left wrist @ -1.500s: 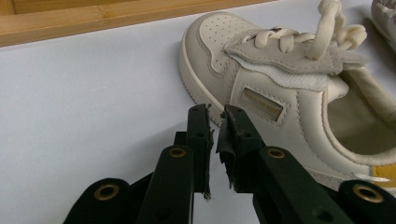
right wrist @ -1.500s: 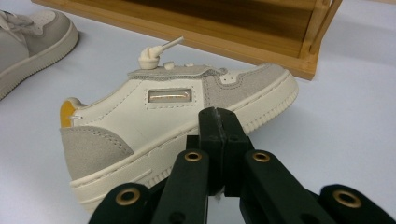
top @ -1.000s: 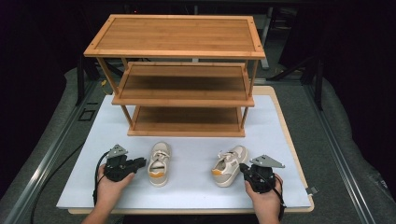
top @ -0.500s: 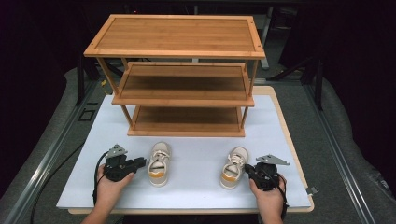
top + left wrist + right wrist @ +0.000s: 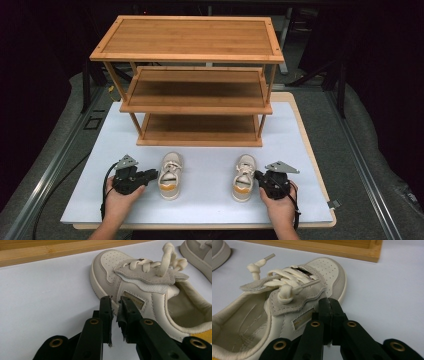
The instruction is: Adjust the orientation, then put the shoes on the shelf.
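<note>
since a second ago, right shoe [image 5: 244,177] swung from slanted to straight, toe at 12 o'clock toward the rack [image 5: 192,80]; left shoe [image 5: 170,175] unmoved. right gripper [image 5: 260,176] pressed fully together, empty, tips against that shoe's outer side at its 3 o'clock. left gripper [image 5: 154,174] parted by a narrow slit, holding nothing, tips at the left shoe's side at its 9 o'clock. both shoes on the white mat [image 5: 210,200], at 6 o'clock from the rack.

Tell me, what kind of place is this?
Probably a lab recording bench, not a home: a white board on a table among dark drapes, a three-tier bamboo shoe rack, two cream child-size sneakers, and hand-held black two-jaw grippers.
</note>
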